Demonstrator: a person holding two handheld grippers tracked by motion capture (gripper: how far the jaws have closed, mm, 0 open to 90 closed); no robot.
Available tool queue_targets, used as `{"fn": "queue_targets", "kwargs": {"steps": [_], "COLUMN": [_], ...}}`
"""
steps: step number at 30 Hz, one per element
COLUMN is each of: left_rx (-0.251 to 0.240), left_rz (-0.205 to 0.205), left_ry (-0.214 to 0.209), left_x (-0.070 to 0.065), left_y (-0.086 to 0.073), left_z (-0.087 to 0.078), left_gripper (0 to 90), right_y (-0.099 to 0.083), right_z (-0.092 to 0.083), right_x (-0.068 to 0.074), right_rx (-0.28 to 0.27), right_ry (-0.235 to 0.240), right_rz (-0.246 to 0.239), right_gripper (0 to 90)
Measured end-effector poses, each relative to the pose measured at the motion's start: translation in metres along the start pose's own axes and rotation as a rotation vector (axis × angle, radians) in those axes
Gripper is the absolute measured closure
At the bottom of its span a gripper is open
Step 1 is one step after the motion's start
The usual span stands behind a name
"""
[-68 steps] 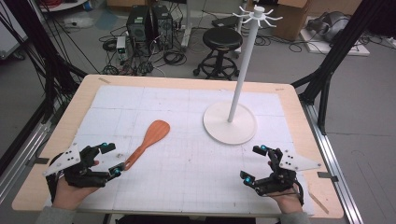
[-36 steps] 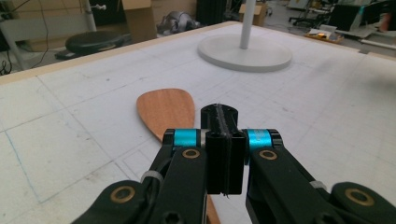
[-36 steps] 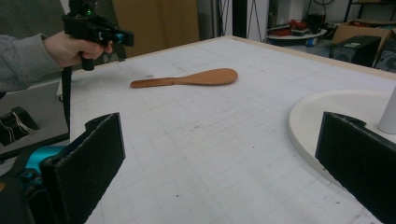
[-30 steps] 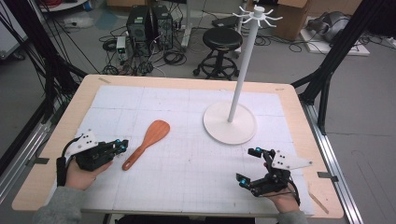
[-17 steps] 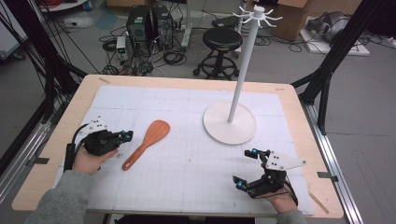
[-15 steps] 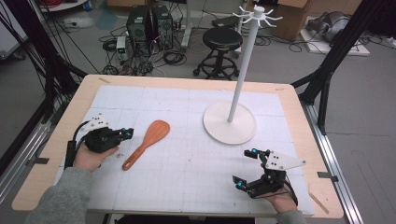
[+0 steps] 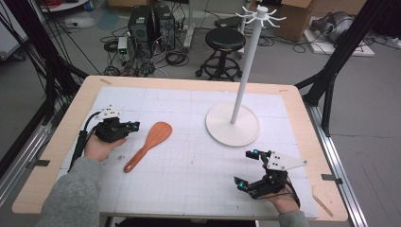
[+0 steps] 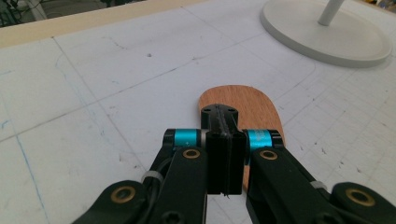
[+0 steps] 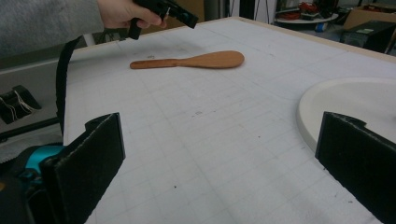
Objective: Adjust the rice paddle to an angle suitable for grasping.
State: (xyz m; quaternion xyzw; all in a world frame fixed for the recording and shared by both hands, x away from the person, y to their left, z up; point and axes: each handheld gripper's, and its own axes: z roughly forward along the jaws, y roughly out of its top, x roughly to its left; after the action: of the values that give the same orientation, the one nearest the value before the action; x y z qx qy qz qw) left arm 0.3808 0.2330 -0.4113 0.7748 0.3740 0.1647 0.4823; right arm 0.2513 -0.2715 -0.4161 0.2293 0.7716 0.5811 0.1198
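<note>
A wooden spatula [image 7: 149, 142] lies flat on the white mat, blade toward the far side. My left gripper [image 7: 134, 126] hovers just left of the blade, pointing at it. In the left gripper view its jaws are pressed together with nothing between them [image 8: 219, 116], and the spatula blade [image 8: 254, 105] lies right behind their tips. My right gripper [image 7: 246, 167] rests near the front right of the table, jaws wide apart and empty [image 9: 224, 158]. From there I see the spatula [image 9: 196, 60] and the left gripper [image 9: 184, 16] farther off.
A white hanger stand with a round base [image 7: 232, 124] and a tall pole [image 7: 246, 71] rises at the right middle of the mat. Its base [image 9: 345, 107] lies close ahead of the right gripper. Wooden table borders [image 7: 66, 137] frame the mat.
The left gripper's jaws closed, and the left hand moved away from the front edge, up to beside the spatula's blade. The right gripper has hardly shifted.
</note>
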Motion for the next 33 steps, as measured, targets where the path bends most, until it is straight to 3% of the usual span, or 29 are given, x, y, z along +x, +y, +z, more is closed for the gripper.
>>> {"fn": "queue_targets", "kwargs": {"steps": [3,5,7,9,13,19,21,22,23,24,25,28,33], "left_rx": [0.048,0.053,0.053,0.093,0.073,0.119,0.143,0.149,0.149,0.184,0.18,0.185,0.201], "left_rz": [0.051,0.059,0.029,0.019,-0.028,-0.011,0.011,0.021,0.021,0.051,0.068,0.055,0.081], "left_ry": [0.008,0.012,0.002,0.029,0.033,0.051,0.044,0.011,0.011,-0.011,-0.005,-0.013,-0.058], "left_x": [-0.003,-0.002,0.002,0.007,0.013,0.015,0.013,0.009,0.009,0.004,0.001,0.001,-0.008], "left_y": [0.006,0.007,0.005,-0.001,-0.006,-0.009,-0.008,-0.007,-0.007,-0.008,-0.008,-0.008,-0.008], "left_z": [0.012,0.015,0.027,0.035,0.042,0.05,0.052,0.055,0.055,0.06,0.06,0.06,0.06], "left_gripper": [89.6,89.6,89.6,89.6,89.6,89.6,89.6,89.6,89.6,89.6,89.6,89.6,89.6], "right_y": [0.0,0.0,0.0,0.0,-0.001,-0.002,-0.002,-0.002,-0.002,-0.002,-0.002,-0.002,-0.001], "right_z": [-0.002,-0.002,-0.004,-0.004,-0.003,-0.004,-0.004,-0.004,-0.004,-0.004,-0.005,-0.005,-0.007], "right_x": [0.0,0.0,-0.001,-0.001,-0.001,-0.001,-0.001,-0.002,-0.002,-0.002,-0.002,-0.003,-0.004], "right_rx": [-0.003,-0.01,-0.013,-0.016,-0.017,-0.016,-0.013,-0.018,-0.018,-0.021,-0.02,-0.025,-0.031], "right_ry": [0.002,0.002,-0.007,-0.025,-0.029,-0.032,-0.031,-0.034,-0.034,-0.037,-0.04,-0.042,-0.048], "right_rz": [-0.001,-0.002,0.005,0.005,0.003,0.014,0.013,0.005,0.005,0.005,0.008,0.009,0.023], "right_gripper": [0.0,0.0,0.0,0.0,0.0,0.0,0.0,0.0,0.0,0.0,0.0,0.0,0.0]}}
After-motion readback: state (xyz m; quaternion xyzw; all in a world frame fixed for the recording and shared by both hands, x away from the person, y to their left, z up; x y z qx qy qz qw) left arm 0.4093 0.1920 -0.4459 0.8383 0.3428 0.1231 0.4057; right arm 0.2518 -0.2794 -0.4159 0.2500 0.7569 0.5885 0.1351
